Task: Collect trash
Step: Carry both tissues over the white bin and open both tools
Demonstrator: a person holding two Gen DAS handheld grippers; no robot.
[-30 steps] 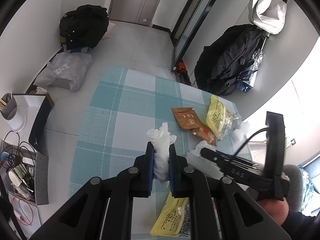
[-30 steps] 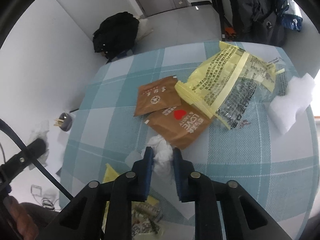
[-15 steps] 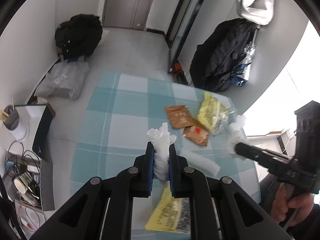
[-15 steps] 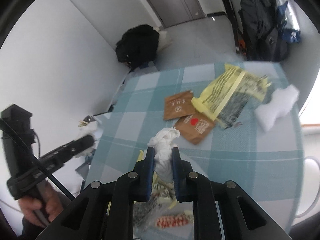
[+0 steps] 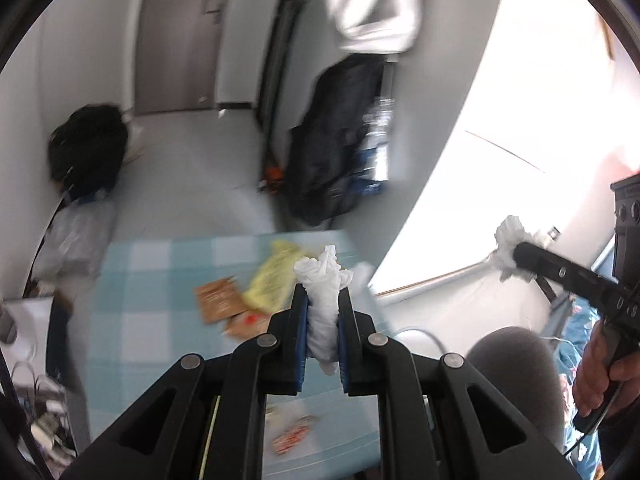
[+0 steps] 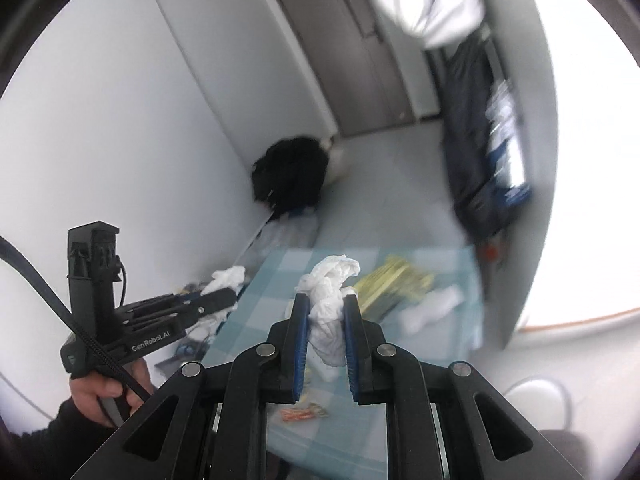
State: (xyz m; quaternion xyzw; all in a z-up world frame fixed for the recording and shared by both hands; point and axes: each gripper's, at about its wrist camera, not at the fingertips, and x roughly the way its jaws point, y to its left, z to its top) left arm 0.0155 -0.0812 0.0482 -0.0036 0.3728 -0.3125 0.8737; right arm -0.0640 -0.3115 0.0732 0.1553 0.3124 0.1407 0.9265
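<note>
2 grippers, each clamped on 1 crumpled tissue, above checked bench.

Left gripper: pads pressed on white tissue wad, held in air over bench. Right gripper: pads pressed on second white tissue wad, likewise off the bench. On bench: yellow wrapper, 2 brown sachets, white foam piece. Black bag on floor by wall. Frames blurred.

Two crumpled white tissue wads hung pinched above the checked cloth, where a yellow wrapper, brown sachets and white scraps lay scattered.
</note>
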